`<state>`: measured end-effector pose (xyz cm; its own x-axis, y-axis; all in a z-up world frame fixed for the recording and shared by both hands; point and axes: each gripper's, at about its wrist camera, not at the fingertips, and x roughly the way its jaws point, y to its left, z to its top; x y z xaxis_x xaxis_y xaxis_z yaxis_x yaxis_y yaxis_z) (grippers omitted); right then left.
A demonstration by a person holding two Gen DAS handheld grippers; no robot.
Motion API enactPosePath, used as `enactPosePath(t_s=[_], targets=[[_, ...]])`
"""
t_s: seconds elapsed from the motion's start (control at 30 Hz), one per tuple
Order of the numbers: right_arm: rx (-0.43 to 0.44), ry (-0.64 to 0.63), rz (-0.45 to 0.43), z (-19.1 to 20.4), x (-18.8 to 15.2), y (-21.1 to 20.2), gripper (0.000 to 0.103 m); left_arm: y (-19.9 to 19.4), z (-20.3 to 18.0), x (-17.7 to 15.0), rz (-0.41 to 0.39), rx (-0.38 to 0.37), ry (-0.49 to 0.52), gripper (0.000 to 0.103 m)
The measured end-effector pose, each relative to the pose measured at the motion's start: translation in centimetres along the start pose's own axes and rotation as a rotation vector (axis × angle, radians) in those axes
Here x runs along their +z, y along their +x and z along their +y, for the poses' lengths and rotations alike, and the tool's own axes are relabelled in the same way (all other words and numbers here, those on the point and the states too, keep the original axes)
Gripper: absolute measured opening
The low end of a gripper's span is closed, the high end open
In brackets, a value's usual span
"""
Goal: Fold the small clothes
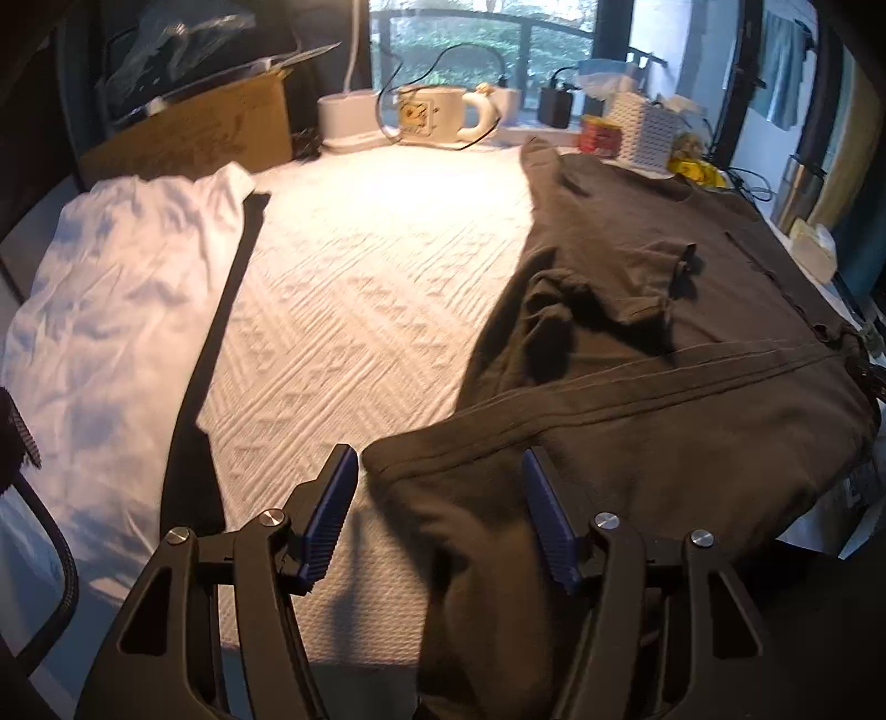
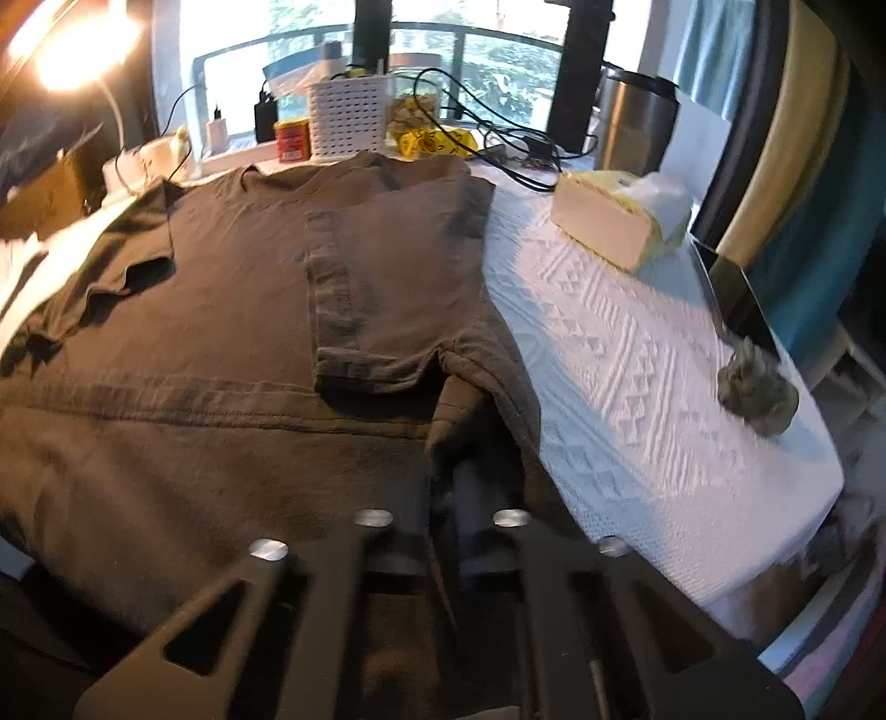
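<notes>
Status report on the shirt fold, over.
Left tongs open astride brown shirt hem. Right tongs shut on its other corner. White shirt lies clear, nothing in the way.

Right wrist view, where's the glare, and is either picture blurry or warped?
Right wrist view: a lamp flares at the upper left, and the near gripper arms smear with motion. Left wrist view: warm light washes out the white bedspread, the dark shirt stays dim, and the edges look soft. Both views bend like a fisheye, with dark corners.
</notes>
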<state>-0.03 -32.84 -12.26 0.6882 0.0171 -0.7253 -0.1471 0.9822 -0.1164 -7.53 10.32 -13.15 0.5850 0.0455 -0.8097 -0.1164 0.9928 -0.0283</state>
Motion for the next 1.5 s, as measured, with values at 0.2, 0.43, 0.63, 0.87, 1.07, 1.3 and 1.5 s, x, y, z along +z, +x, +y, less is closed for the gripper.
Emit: enactPosePath(t_s=[0.2,0.43,0.63,0.87,1.07,1.3,1.5], targets=[[0.023,-0.026,-0.023,0.5,0.3,-1.4,0.005,0.1,-0.6,-0.7,0.007,-0.026,0.029,0.046],[0.028,-0.041,-0.063,0.7,0.5,-3.7,0.005,-0.8,-1.1,-0.8,-0.022,-0.047,0.052,0.007],[0.024,-0.029,-0.089,0.2,0.2,-5.2,0.005,-3.5,-1.0,-0.2,-0.116,-0.053,0.056,0.006],[0.018,-0.015,-0.154,-0.3,0.2,-7.6,0.004,-6.6,-1.9,0.9,-0.217,-0.067,0.1,0.005],[-0.01,0.0,-0.196,-1.0,0.2,-9.0,0.004,-8.5,-2.3,1.3,-0.295,-0.079,0.092,0.005],[-0.022,0.029,-0.229,-2.0,0.6,-9.9,0.004,-9.1,-2.3,2.2,-0.346,-0.074,0.077,0.005],[-0.033,0.026,-0.237,-1.9,1.4,-9.9,0.004,-8.9,-2.4,3.3,-0.371,-0.101,0.055,0.005]])
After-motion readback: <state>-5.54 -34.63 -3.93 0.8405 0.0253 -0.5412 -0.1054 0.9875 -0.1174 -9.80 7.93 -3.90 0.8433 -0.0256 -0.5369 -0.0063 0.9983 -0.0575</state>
